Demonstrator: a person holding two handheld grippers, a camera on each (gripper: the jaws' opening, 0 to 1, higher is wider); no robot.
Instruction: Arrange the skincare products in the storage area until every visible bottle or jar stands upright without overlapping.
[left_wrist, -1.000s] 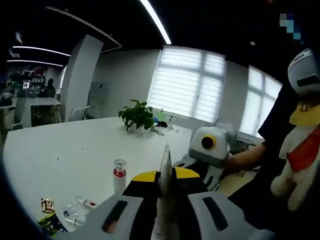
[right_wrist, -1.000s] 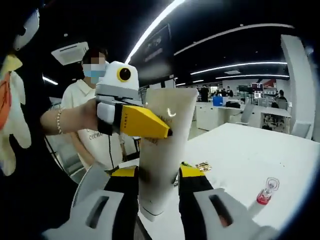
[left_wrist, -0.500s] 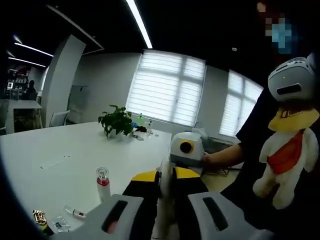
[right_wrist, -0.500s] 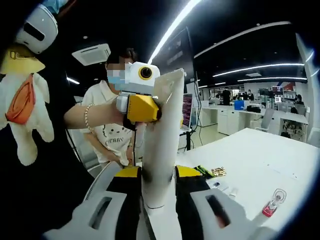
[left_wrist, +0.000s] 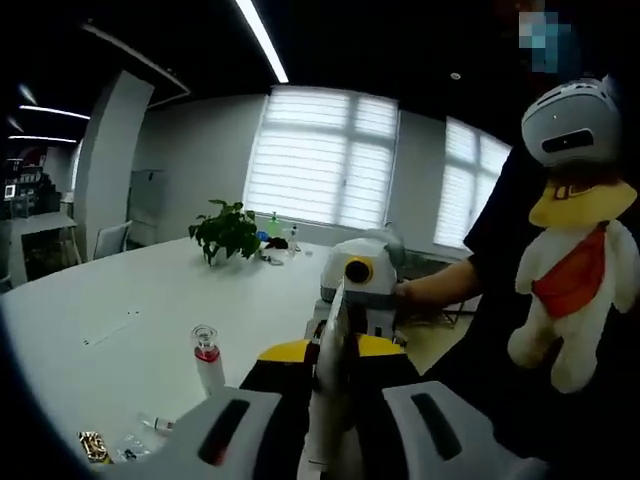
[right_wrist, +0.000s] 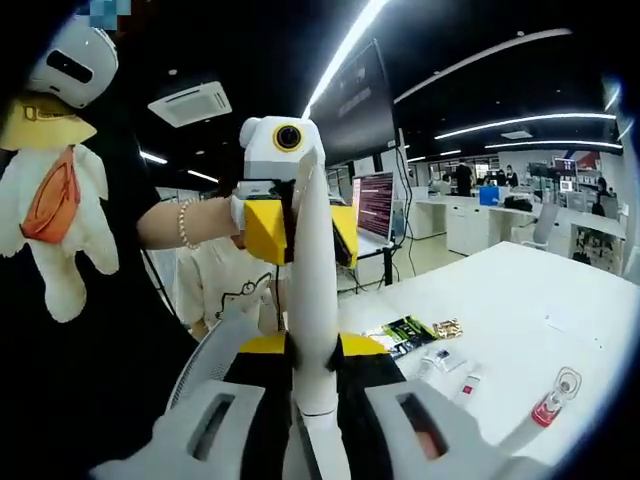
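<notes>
Turned edge-on since earlier: white tube (right_wrist: 312, 270), clenched at its cap end by right tool (right_wrist: 314, 362) and at its crimp by left tool (left_wrist: 330, 362). Likely light, soft, squashable; best held near the stiffer cap. Small red-collared bottle (left_wrist: 206, 360) upright on bench (left_wrist: 120, 330).

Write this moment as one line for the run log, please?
left gripper: shut on tube | right gripper: shut on tube | tube: white, held off the table by both | small bottle: upright on table

A potted plant (left_wrist: 226, 232) stands near the far edge of the white desk (left_wrist: 120, 320). A plush duck (left_wrist: 570, 270) in an orange scarf hangs from a person's dark clothing. Foil sachets (right_wrist: 415, 330) lie near the desk's corner.
</notes>
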